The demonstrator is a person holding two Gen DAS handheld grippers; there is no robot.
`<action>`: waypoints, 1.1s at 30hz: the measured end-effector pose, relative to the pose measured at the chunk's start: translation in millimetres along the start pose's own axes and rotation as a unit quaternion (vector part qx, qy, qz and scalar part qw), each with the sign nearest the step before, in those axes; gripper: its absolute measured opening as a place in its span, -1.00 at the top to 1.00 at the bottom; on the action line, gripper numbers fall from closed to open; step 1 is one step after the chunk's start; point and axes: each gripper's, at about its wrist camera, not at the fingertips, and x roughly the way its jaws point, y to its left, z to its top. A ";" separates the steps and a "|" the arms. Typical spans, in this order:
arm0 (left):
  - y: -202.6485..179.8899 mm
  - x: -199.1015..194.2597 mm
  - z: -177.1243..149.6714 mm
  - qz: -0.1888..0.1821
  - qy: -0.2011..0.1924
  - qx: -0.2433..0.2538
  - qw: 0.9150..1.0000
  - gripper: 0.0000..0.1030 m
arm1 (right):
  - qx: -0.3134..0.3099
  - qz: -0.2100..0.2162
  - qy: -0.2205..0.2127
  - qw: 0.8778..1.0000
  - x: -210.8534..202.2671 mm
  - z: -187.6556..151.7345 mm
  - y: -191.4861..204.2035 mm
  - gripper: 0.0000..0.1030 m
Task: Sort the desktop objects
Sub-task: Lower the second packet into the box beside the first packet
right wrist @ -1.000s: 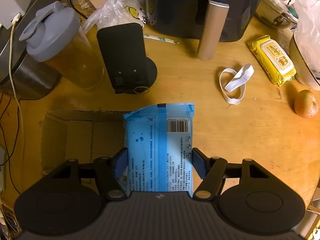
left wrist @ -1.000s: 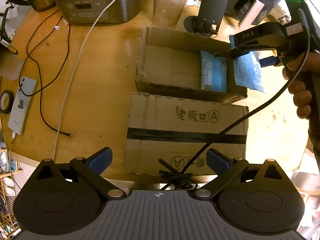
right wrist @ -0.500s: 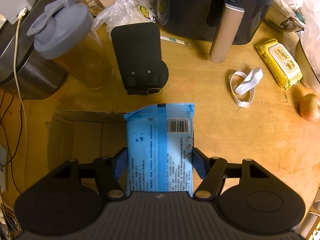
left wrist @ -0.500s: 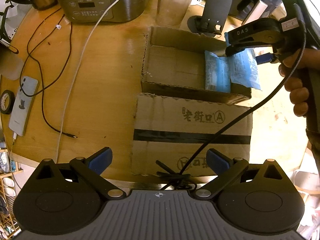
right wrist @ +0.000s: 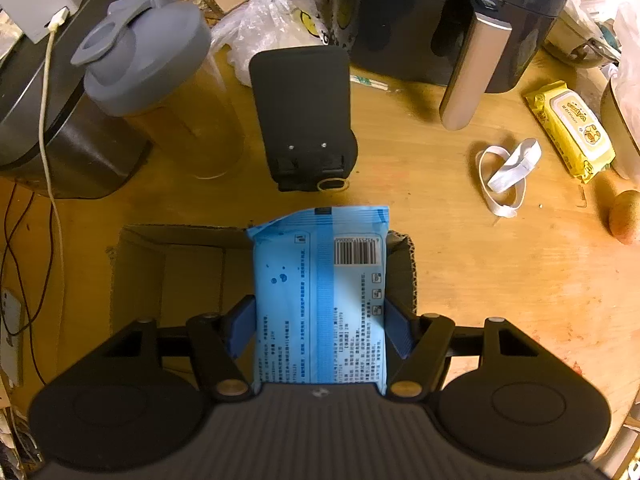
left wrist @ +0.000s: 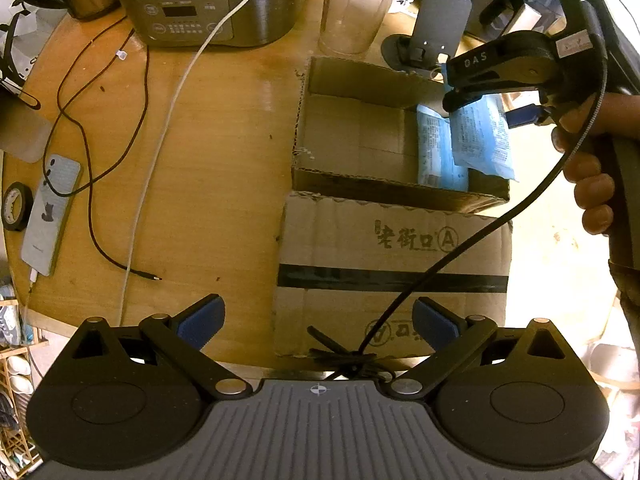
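A round wooden table (left wrist: 224, 168) under warm yellowish light, pale floor beyond its edge.

Two blue wipe packs (left wrist: 482, 140) (left wrist: 438, 148), one cardboard box (left wrist: 360, 152), one yellow wipe pack (right wrist: 570, 130), one shaker bottle (right wrist: 160, 92), one phone (left wrist: 48, 216), one tape roll (left wrist: 16, 206).

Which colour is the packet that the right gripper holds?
Light blue, with a barcode; the packet shows best in the right wrist view.
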 end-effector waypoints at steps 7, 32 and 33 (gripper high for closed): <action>4.9 -0.7 -1.1 -0.001 0.001 0.000 1.000 -1.00 | 0.000 0.002 0.000 1.000 1.2 -1.3 9.3 -0.28; 22.7 -4.4 -7.4 -0.001 -0.002 0.000 1.000 -1.00 | -0.003 0.010 0.000 1.000 3.8 -10.3 40.9 -0.28; 23.3 -4.6 -7.8 -0.002 -0.002 -0.001 1.000 -1.00 | -0.003 0.010 -0.001 1.000 3.8 -10.6 42.1 -0.28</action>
